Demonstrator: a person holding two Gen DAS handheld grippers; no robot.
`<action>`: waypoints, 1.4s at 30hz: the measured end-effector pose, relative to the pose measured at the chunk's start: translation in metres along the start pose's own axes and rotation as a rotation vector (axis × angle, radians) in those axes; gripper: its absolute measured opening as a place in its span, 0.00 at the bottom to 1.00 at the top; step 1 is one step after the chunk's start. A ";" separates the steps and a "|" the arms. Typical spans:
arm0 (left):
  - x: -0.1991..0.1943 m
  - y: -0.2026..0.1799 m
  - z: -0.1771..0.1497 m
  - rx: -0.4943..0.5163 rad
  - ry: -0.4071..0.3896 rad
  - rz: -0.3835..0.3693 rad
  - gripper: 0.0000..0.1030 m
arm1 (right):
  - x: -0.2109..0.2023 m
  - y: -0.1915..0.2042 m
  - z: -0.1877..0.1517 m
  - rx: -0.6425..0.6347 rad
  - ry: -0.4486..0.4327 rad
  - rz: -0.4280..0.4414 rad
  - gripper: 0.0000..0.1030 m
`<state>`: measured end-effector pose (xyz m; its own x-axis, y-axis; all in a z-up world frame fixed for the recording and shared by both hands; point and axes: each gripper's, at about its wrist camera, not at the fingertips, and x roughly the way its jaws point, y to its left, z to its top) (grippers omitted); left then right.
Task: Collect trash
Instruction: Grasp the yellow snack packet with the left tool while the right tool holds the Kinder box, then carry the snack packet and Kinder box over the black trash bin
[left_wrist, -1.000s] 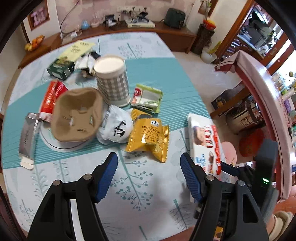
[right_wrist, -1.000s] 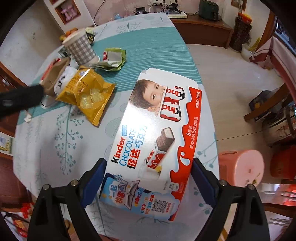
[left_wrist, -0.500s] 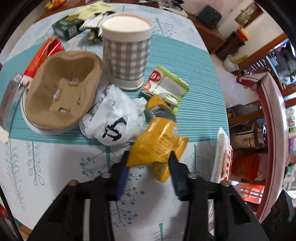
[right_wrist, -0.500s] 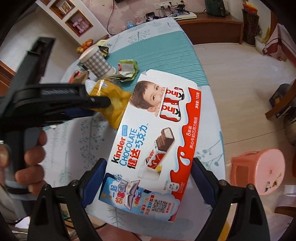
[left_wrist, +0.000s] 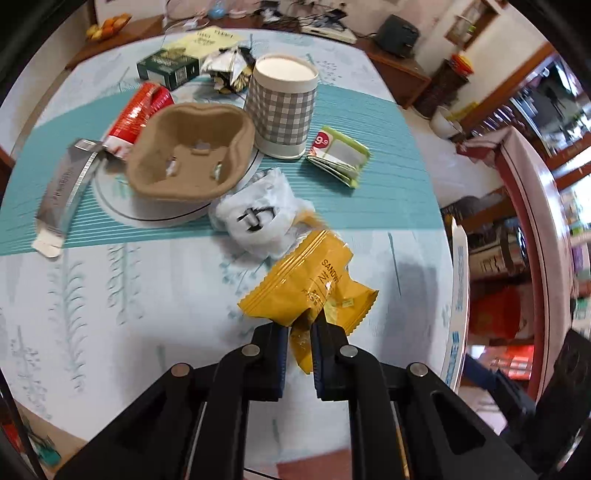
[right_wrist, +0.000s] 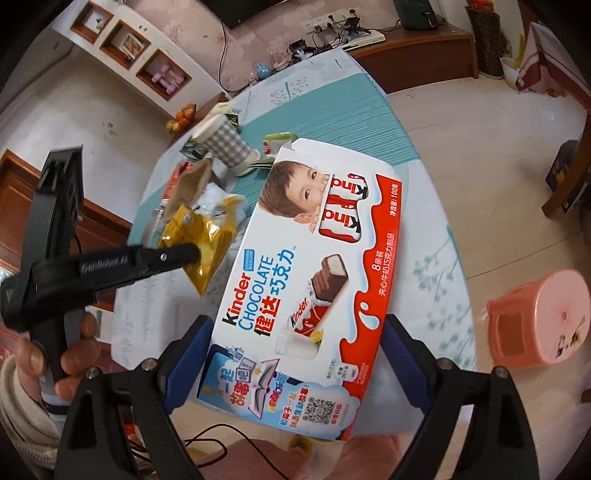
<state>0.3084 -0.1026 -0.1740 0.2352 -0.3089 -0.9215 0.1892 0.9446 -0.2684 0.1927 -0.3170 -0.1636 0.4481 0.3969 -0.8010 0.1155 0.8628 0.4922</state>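
Note:
My left gripper (left_wrist: 298, 339) is shut on the near corner of a yellow snack wrapper (left_wrist: 306, 284) and holds it just above the tablecloth; the wrapper also shows in the right wrist view (right_wrist: 199, 240). My right gripper (right_wrist: 295, 354) is shut on a white and red Kinder chocolate box (right_wrist: 314, 266), held flat above the table's right edge. The box's edge shows in the left wrist view (left_wrist: 458, 295). A crumpled white bag (left_wrist: 258, 218) lies beyond the wrapper.
On the table (left_wrist: 129, 295) lie a brown pulp cup tray (left_wrist: 192, 162) on a white lid, a checked paper cup (left_wrist: 282, 107), a green folded wrapper (left_wrist: 340, 155), a red packet (left_wrist: 136, 110), a silver carton (left_wrist: 66, 184), a green box (left_wrist: 166, 70). A pink stool (right_wrist: 539, 317) stands on the floor.
My left gripper moved in over the yellow wrapper, closed on it and lifted its near end. My right gripper keeps hold of the Kinder box and has raised it.

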 end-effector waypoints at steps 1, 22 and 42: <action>-0.006 0.001 -0.005 0.017 -0.006 -0.004 0.09 | -0.003 0.003 -0.006 0.015 -0.007 0.007 0.88; -0.144 0.051 -0.152 0.375 -0.128 -0.123 0.08 | -0.051 0.100 -0.193 0.224 -0.168 0.066 0.88; -0.087 0.054 -0.257 0.474 0.045 -0.048 0.08 | 0.000 0.052 -0.305 0.468 0.024 0.167 0.88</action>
<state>0.0534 0.0035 -0.1803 0.1756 -0.3360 -0.9253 0.6157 0.7709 -0.1631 -0.0721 -0.1770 -0.2419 0.4746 0.5293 -0.7033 0.4321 0.5560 0.7100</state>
